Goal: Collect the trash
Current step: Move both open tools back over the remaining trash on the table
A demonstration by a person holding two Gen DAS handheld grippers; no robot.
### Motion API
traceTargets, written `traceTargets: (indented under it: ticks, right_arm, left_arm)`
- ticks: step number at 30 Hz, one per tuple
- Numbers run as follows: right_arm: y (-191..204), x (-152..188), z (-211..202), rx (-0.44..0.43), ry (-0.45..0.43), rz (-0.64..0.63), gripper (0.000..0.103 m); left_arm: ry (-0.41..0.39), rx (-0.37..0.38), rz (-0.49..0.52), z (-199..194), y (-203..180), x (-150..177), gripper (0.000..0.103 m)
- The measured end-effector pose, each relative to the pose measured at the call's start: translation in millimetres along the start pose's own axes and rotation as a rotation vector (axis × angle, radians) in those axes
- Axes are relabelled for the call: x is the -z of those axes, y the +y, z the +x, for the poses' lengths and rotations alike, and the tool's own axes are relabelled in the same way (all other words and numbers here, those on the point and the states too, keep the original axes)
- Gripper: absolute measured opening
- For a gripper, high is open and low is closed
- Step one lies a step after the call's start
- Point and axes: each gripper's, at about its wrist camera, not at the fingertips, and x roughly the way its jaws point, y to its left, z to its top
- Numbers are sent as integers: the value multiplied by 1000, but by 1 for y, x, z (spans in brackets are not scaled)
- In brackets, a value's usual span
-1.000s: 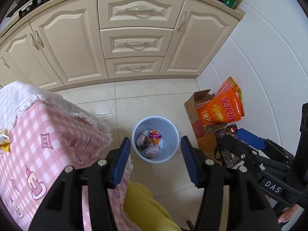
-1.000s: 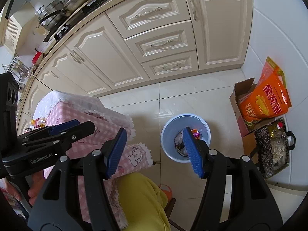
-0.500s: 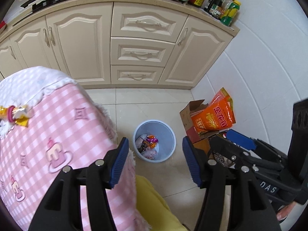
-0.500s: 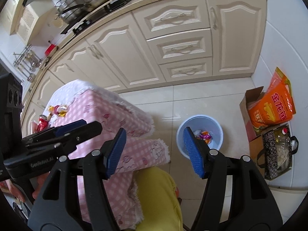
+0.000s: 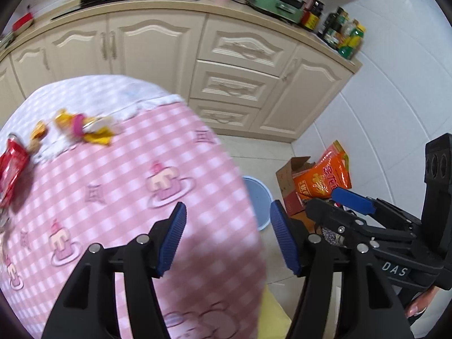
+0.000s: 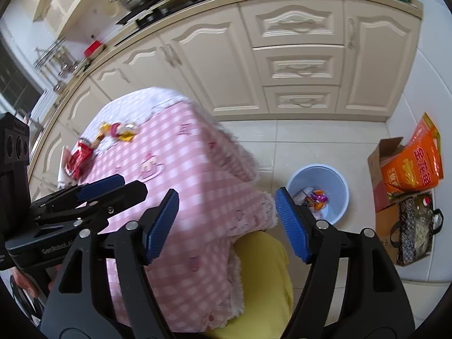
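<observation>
Left wrist view: we note the left hand-held gripper with jaws apart and just widened, nothing between them, over the pink checked tabletop; yellow candy wrappers and a red packet lie at its far left, the blue trash bin half hidden behind its edge. Right wrist view: we see the right hand-held gripper likewise parted, just widened, empty, with the bin on the floor holding wrappers.
</observation>
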Motion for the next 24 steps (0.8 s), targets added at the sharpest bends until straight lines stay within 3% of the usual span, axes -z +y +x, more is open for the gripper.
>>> traceTargets:
  ticks: [10, 16, 24]
  right_arm:
    - [70, 0, 24, -15, 28, -101, 73]
    - [108, -10, 49, -15, 63, -172, 74]
    - [149, -27, 88, -19, 119, -237, 75]
  left_arm:
    - [-47, -18, -104, -32, 73, 17, 62]
    - [-72, -29, -195, -45, 121, 20, 70]
    - [-82, -53, -309, -52, 187, 17, 71]
